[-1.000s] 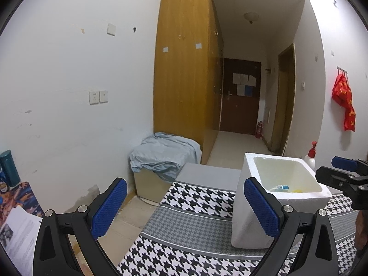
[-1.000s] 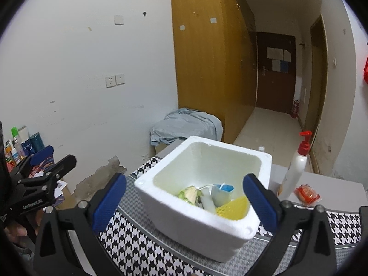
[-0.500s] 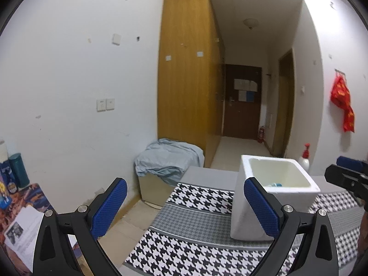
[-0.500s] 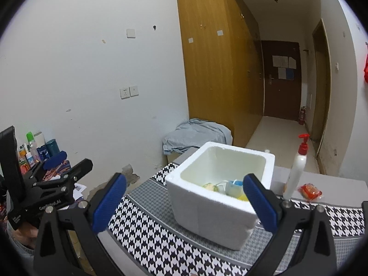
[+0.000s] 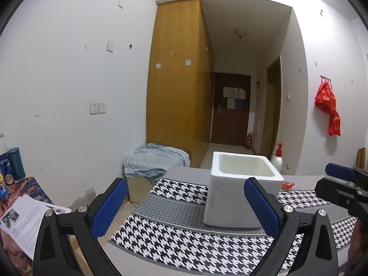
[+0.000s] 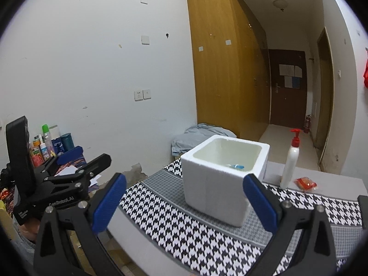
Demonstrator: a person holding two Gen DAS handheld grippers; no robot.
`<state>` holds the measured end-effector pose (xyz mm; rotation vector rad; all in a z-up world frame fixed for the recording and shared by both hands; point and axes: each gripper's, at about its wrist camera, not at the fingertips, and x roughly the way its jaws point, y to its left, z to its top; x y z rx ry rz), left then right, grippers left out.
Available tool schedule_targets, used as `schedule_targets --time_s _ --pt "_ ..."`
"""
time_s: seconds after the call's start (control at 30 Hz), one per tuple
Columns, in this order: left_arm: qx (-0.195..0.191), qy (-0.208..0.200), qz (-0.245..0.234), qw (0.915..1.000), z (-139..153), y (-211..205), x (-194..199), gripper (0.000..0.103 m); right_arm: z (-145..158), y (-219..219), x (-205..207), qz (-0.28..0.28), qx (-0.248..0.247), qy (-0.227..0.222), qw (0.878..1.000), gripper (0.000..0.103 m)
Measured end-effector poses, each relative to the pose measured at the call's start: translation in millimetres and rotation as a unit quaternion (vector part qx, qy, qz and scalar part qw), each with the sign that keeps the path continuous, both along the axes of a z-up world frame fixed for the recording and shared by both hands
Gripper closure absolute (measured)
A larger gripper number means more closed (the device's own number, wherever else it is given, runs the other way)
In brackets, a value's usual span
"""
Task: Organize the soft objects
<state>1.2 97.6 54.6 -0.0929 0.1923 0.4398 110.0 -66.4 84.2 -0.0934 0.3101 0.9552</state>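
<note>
**Both grippers empty, back from the box**

Left gripper (image 5: 184, 209) and right gripper (image 6: 184, 204): jaws spread wide, nothing held, both hovering short of the foam box (image 6: 220, 181) on the checked mat (image 6: 184, 225). A blue item (image 6: 237, 166) shows inside the box; the rest is hidden. Red packet (image 6: 306, 182) lies beside the pump bottle (image 6: 290, 161). Risk: reaching for the packet could topple the bottle; the light box may slide if nudged.

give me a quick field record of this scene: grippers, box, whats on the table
left gripper: jaws open, empty, held short of the box
right gripper: jaws open, empty, held short of the box
foam box: white, upright, lid off, on the houndstooth cloth
box contents: only a bit of blue shows; rest hidden
pump bottle: white with red pump, upright, right of the box
red packet: on the table beside the bottle
</note>
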Motion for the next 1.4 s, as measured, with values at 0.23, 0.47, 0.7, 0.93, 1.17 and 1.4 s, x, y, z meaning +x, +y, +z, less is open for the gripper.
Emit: schedule_targets --time_s 0.23,0.47,0.7,0.93,1.17,1.4 --pt "0.01 -0.006 -0.018 0.9998 -3.0 -18.0 -18.8 0.001 -8.1 -16.6 -25.8 -0.014 0.002 -0.016 1.0 0.0" --pt "0.012 -0.018 -0.03 0.9993 -9.0 -29.7 -38.7 0.001 -18.7 -35.1 -46.1 -0.06 0.011 -0.027 0.998 0.0" --pt "0.015 -0.024 -0.061 0.9978 -14.2 -45.0 -49.3 0.001 -27.2 -52.5 -66.6 -0.102 0.017 -0.043 0.994 0.0" --pt "0.03 -0.028 -0.084 0.9956 -20.7 -67.6 -54.8 0.001 -37.3 -74.4 -76.8 -0.139 0.023 -0.043 0.989 0.0" --pt "0.03 -0.024 -0.117 0.9924 -27.9 -84.6 -61.2 0.001 -48.1 -87.5 -94.8 -0.165 0.02 -0.048 0.985 0.0" --pt "0.034 -0.022 -0.127 0.9911 -33.6 -93.5 -66.5 0.001 -51.6 -95.9 -113.5 -0.201 0.019 -0.065 0.977 0.0"
